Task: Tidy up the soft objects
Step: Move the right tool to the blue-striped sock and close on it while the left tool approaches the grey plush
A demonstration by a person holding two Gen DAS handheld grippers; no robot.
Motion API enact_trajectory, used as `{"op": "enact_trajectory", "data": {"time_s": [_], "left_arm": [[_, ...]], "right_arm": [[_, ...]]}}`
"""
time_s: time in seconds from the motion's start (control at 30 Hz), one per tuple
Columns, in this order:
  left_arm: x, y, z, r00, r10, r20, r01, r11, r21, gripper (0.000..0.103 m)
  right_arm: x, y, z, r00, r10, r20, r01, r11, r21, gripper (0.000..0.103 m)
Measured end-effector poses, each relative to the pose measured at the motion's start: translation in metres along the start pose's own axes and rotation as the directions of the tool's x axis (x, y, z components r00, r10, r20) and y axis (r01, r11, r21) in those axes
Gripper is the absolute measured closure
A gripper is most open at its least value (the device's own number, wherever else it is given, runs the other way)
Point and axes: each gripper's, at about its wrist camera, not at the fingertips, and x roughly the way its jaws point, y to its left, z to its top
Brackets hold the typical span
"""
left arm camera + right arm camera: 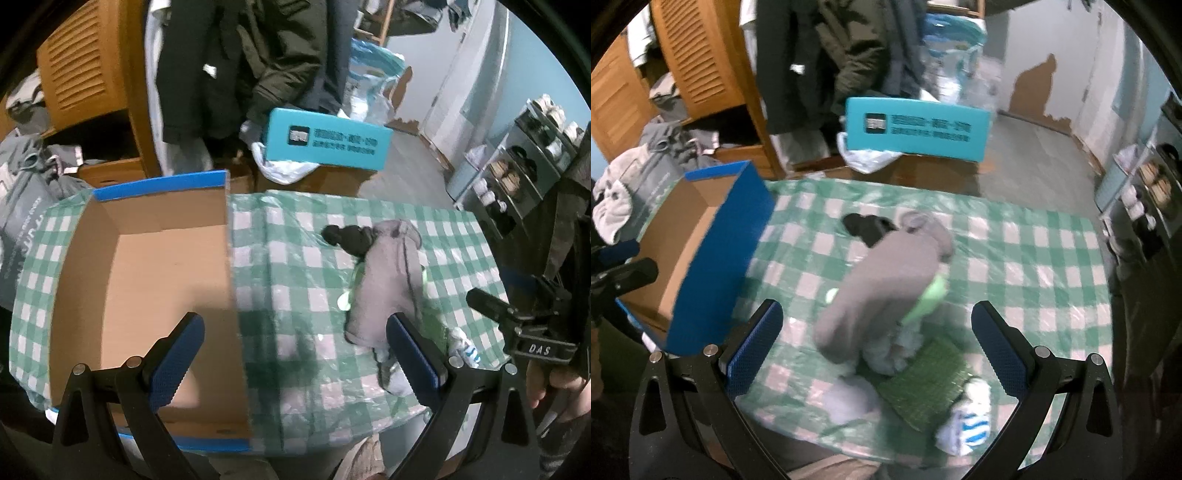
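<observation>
A pile of soft things lies on the green checked tablecloth [1034, 251]: a grey cloth [886, 280] on top, a black sock [866, 225] behind it, a light green item [929, 299], a dark green woven pad [927, 384], a white and blue striped sock [971, 417] and a pale grey piece [849, 402]. The grey cloth [388, 280] and black sock [349, 236] also show in the left wrist view. An open cardboard box [155, 295] with blue outer walls [720, 258] stands at the left. My left gripper [295, 354] is open over the box's right wall. My right gripper [877, 347] is open around the pile's near side.
A teal box [916, 129] stands beyond the table on a brown surface. Dark coats [827, 55] hang behind, beside a wooden louvered cabinet [701, 55]. A shoe rack [524, 158] stands at the right. The right gripper's body [532, 325] shows at the left view's right edge.
</observation>
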Motion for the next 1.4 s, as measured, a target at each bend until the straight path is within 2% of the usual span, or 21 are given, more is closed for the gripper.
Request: {"op": "enact_trajectory", "data": {"time_s": [0.2,0.57,0.8,1.27,1.4], "left_arm": [[0.016,-0.022,0.004,0.999,-0.026,-0.043,0.027,0.999,0.035,0.003],[0.05,-0.066,-0.004,0.993,-0.049,-0.108,0.06,0.993,0.105,0.003],[0.072,-0.081,-0.014,0.984,-0.083,-0.16,0.1,0.99,0.104,0.003],[0.114,-0.104,-0.028,0.969,-0.079,-0.235,0.112,0.985,0.131,0.003],[0.123,-0.107,-0.027,0.967,-0.077,-0.242,0.111,0.986,0.127,0.003]], "right_arm": [[0.0,-0.039,-0.013,0.998,-0.062,-0.03,0.064,0.995,0.079,0.002],[0.013,-0.093,-0.057,0.989,-0.077,-0.123,0.103,0.97,0.221,0.002],[0.025,-0.103,-0.081,0.982,-0.067,-0.176,0.111,0.961,0.255,0.002],[0.054,-0.104,-0.111,0.954,-0.049,-0.296,0.121,0.966,0.228,0.002],[0.063,-0.106,-0.115,0.944,-0.052,-0.326,0.131,0.965,0.226,0.006]]}}
